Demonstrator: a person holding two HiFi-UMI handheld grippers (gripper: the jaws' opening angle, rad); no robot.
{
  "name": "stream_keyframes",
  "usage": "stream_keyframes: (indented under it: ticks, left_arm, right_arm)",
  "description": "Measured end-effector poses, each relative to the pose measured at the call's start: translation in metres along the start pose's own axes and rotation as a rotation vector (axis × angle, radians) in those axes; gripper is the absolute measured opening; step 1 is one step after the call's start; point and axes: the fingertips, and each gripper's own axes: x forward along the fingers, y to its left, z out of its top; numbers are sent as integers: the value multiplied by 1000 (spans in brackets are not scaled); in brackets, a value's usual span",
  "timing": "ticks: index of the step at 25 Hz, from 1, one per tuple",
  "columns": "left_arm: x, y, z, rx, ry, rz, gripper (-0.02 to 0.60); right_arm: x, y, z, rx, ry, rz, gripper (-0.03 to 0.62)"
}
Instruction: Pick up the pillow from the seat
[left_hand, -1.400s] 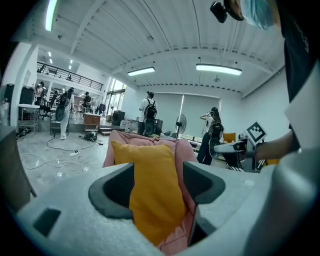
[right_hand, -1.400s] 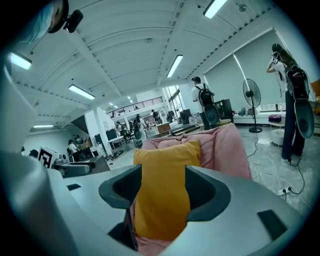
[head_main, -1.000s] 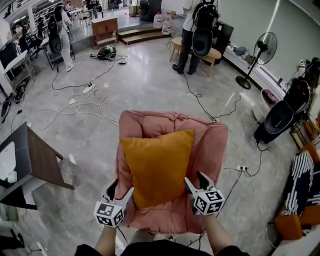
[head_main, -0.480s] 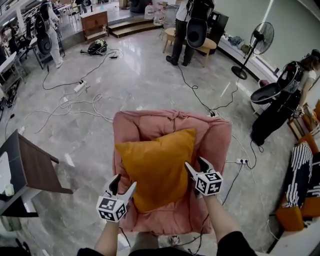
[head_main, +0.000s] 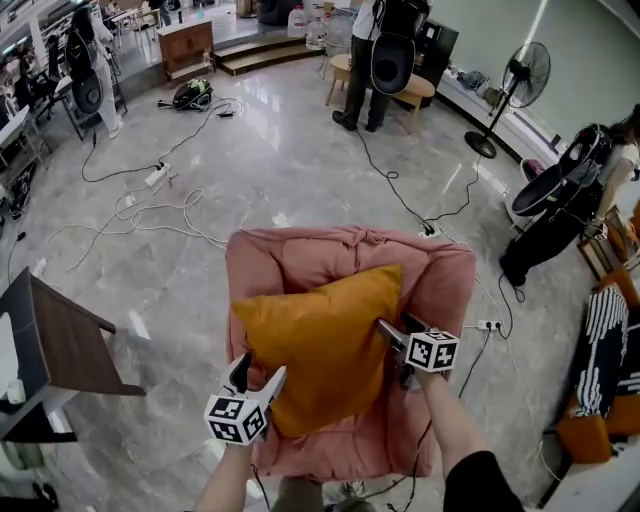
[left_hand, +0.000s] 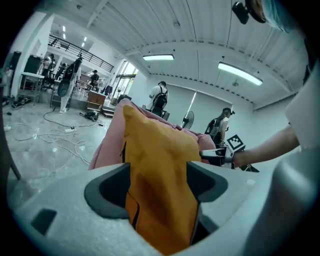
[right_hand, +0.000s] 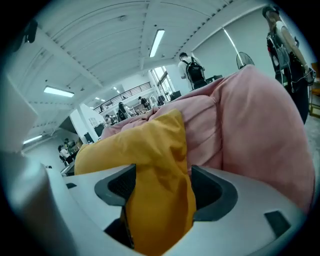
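Note:
A mustard-yellow pillow (head_main: 320, 340) leans on the seat of a pink padded armchair (head_main: 330, 245). My left gripper (head_main: 258, 375) is at the pillow's lower left corner and my right gripper (head_main: 392, 335) at its right edge. In the left gripper view the pillow (left_hand: 160, 150) runs down between the wide jaws of the left gripper (left_hand: 157, 195), which are opening. The right gripper view shows the same: the pillow's fabric (right_hand: 145, 145) fills the gap of the right gripper (right_hand: 157, 195), whose jaws are opening too. The pillow's lower edge is hidden behind both gripper bodies.
A dark table (head_main: 60, 340) stands at the left. Cables (head_main: 150, 215) trail over the marble floor, and a power strip (head_main: 487, 325) lies right of the chair. A standing fan (head_main: 520, 75) and a person with a backpack (head_main: 385, 50) are farther back. Striped cushions (head_main: 605, 340) sit at the right.
Both grippers have moved forward from the seat's front onto the pillow's edges, so fabric now lies between each pair of jaws. The pillow sits more tilted in the head view.

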Motion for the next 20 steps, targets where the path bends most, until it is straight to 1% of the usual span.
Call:
stream_keyframes:
  ticks: [3,8,9,10,13,16,20]
  left_arm:
    - [9,-5,-6,-12,16,-16,347]
    - [23,-7,-10,-28,29,-17,347]
    - [25,-7,-10,-34,30,-13,347]
    - [28,-7,-11,-41,30,-8,346]
    - [31,-7,-14,-55,31,10,345]
    - [31,-6,-17,-68,44,44,342]
    - [24,-1,-20,-94,65,96,274]
  right_arm:
    - [10,-1,-2,32,23,66,330]
    - [18,5,-4,90,39,183,324]
    - [18,8,-5,95,43,201,299]
    - [17,11,-6,90,45,210,251]
    - [14,19,-12,49,41,190,227]
    - [4,29,-16,-3,33,161,185]
    - [-15,46,-23,-78,28,132,119]
